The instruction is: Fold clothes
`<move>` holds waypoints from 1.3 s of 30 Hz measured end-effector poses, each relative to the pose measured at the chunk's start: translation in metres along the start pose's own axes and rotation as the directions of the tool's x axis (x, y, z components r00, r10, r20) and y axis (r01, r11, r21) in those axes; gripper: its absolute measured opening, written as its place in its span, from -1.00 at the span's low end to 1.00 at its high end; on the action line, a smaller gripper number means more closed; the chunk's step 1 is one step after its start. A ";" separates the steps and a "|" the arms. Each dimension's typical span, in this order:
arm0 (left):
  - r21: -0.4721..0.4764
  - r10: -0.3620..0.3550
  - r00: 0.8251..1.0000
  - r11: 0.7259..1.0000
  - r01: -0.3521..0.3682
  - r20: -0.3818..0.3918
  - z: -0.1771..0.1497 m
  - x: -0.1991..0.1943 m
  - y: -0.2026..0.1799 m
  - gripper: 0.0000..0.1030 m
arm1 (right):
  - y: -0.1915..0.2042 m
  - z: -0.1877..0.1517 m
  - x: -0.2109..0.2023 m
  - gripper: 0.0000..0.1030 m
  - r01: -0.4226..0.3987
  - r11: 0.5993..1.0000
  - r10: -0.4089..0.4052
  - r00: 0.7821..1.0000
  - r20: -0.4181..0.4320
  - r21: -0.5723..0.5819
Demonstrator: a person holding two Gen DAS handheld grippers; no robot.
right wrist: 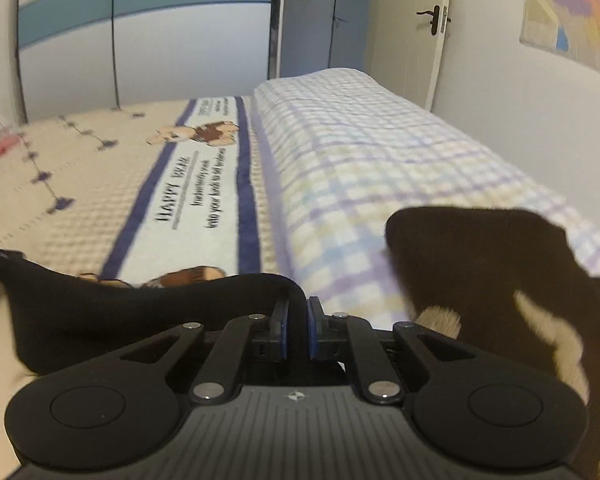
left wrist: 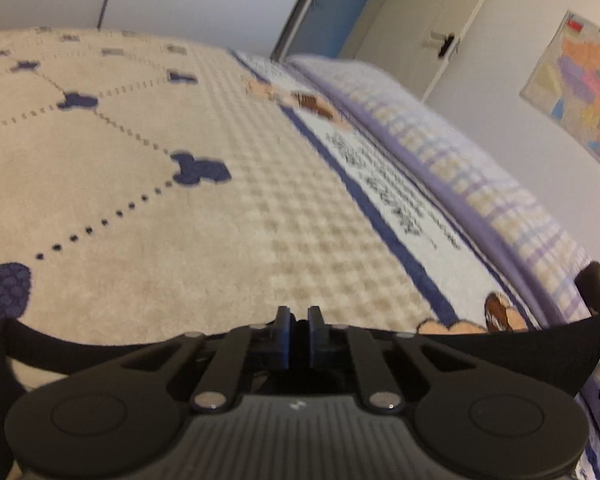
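Two grippers work over a bed (left wrist: 148, 216) covered with a beige blanket patterned in navy shapes and dotted lines. At the left, the left gripper (left wrist: 299, 322) has its jaws drawn in to a narrow gap; the black garment (left wrist: 480, 340) stretches as a taut edge on both sides of them and dark cloth sits between the blue pads, so the jaws appear to pinch it. Moving right, a white band with navy stripes, bear pictures and printed words (right wrist: 196, 196) runs along the blanket. Beyond it lies a plaid quilt (right wrist: 380, 152) in purple and yellow checks. The right gripper (right wrist: 299, 312) has its jaws narrow, clamped on the garment's hem, which loops over the left pad. Farther right, a fold of the same garment rises in front of the quilt. A door (right wrist: 412, 28) and a wall map (right wrist: 572, 12) stand behind.
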State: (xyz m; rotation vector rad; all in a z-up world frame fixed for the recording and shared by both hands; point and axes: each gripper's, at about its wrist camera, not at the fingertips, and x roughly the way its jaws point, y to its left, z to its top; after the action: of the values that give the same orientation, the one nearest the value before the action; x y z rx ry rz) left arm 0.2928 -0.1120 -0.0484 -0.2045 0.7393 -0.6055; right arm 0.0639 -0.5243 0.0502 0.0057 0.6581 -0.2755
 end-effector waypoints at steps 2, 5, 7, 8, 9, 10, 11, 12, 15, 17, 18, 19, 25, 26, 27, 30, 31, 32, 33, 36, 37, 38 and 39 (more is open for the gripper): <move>0.019 0.025 0.999 0.999 -0.026 0.036 -0.003 -0.002 -0.003 -0.84 | -0.001 0.004 0.013 -0.81 0.029 0.999 -0.029 0.999 -0.021 -0.015; 0.064 0.072 0.996 0.995 -0.075 0.052 -0.009 0.003 -0.010 -0.83 | -0.002 0.004 0.043 -0.81 0.060 0.998 -0.062 0.995 -0.073 -0.030; 0.097 0.102 0.993 0.989 -0.107 0.053 -0.012 0.009 -0.016 -0.83 | 0.001 0.001 0.063 -0.81 0.080 0.996 -0.084 0.990 -0.112 -0.040; 0.115 0.117 0.992 0.986 -0.122 0.053 -0.013 0.011 -0.018 -0.82 | 0.004 -0.002 0.072 -0.80 0.088 0.995 -0.094 0.987 -0.130 -0.046; 0.131 0.130 0.990 0.982 -0.136 0.053 -0.013 0.013 -0.021 -0.79 | 0.003 -0.005 0.081 -0.80 0.093 0.995 -0.099 0.984 -0.145 -0.048; 0.144 0.142 0.988 0.978 -0.148 0.054 -0.013 0.014 -0.023 -0.76 | 0.003 -0.008 0.090 -0.77 0.097 0.994 -0.103 0.982 -0.161 -0.049; 0.155 0.153 0.987 0.975 -0.159 0.054 -0.013 0.015 -0.026 -0.73 | 0.003 -0.010 0.094 -0.77 0.094 0.995 -0.100 0.981 -0.167 -0.045; 0.166 0.163 0.985 0.971 -0.170 0.055 -0.013 0.015 -0.028 -0.69 | 0.001 -0.012 0.097 -0.75 0.079 0.996 -0.083 0.982 -0.168 -0.032; 0.184 0.171 0.983 0.966 -0.180 0.066 -0.011 0.009 -0.035 -0.56 | -0.013 -0.007 0.090 -0.64 0.019 0.999 -0.010 0.986 -0.168 0.050; 0.184 0.164 0.983 0.967 -0.177 0.086 -0.009 0.000 -0.039 -0.39 | -0.025 -0.001 0.075 -0.42 -0.019 0.992 0.037 0.988 -0.148 0.121; 0.181 0.160 0.982 0.968 -0.176 0.098 -0.009 -0.004 -0.041 -0.31 | -0.030 0.001 0.067 -0.33 -0.023 0.989 0.043 0.990 -0.135 0.145; 0.174 0.154 0.982 0.970 -0.171 0.109 -0.008 -0.010 -0.044 -0.28 | -0.033 0.003 0.059 -0.21 -0.018 0.987 0.038 0.991 -0.125 0.158; 0.113 0.057 0.993 0.991 -0.069 0.103 -0.016 -0.036 -0.064 -0.25 | -0.043 -0.007 0.012 -0.18 -0.002 0.979 0.025 0.993 -0.111 0.202; 0.110 0.038 0.995 0.993 -0.049 0.095 -0.020 -0.039 -0.068 -0.25 | -0.045 -0.013 0.005 -0.18 -0.013 0.975 0.037 0.994 -0.104 0.223; 0.109 0.023 0.996 0.994 -0.033 0.088 -0.023 -0.041 -0.072 -0.25 | -0.047 -0.019 -0.002 -0.18 -0.028 0.968 0.054 0.994 -0.098 0.250; 0.105 -0.020 0.998 0.994 0.014 0.061 -0.035 -0.046 -0.084 -0.25 | -0.049 -0.040 -0.010 -0.18 -0.079 0.937 0.117 0.989 -0.092 0.340; 0.106 -0.029 0.998 0.994 0.024 0.053 -0.038 -0.046 -0.088 -0.25 | -0.048 -0.046 -0.009 -0.18 -0.094 0.928 0.135 0.987 -0.090 0.361; 0.108 -0.036 0.998 0.994 0.031 0.046 -0.042 -0.047 -0.091 -0.25 | -0.047 -0.052 -0.007 -0.18 -0.099 0.921 0.143 0.986 -0.090 0.376; 0.110 -0.042 0.998 0.993 0.037 0.039 -0.046 -0.048 -0.095 -0.25 | -0.046 -0.057 -0.004 -0.18 -0.093 0.915 0.141 0.985 -0.095 0.392; 0.087 -0.060 0.998 0.995 0.057 0.028 -0.057 -0.053 -0.102 -0.25 | -0.043 -0.068 0.011 -0.18 -0.085 0.893 0.144 0.984 -0.102 0.442; 0.075 -0.071 0.997 0.995 0.069 0.022 -0.060 -0.054 -0.104 -0.25 | -0.042 -0.071 0.016 -0.18 -0.084 0.885 0.145 0.984 -0.099 0.459; 0.063 -0.081 0.997 0.995 0.080 0.017 -0.063 -0.055 -0.105 -0.25 | -0.042 -0.074 0.021 -0.18 -0.080 0.876 0.143 0.985 -0.098 0.476; 0.052 -0.092 0.996 0.994 0.092 0.011 -0.066 -0.056 -0.107 -0.25 | -0.041 -0.077 0.027 -0.18 -0.072 0.869 0.136 0.986 -0.097 0.489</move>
State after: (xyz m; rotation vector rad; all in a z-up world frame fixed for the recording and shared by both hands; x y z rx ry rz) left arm 0.1678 -0.1641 -0.0244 -0.1961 0.7032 -0.7091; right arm 0.0272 -0.5637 -0.0235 0.5459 0.7000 -0.3318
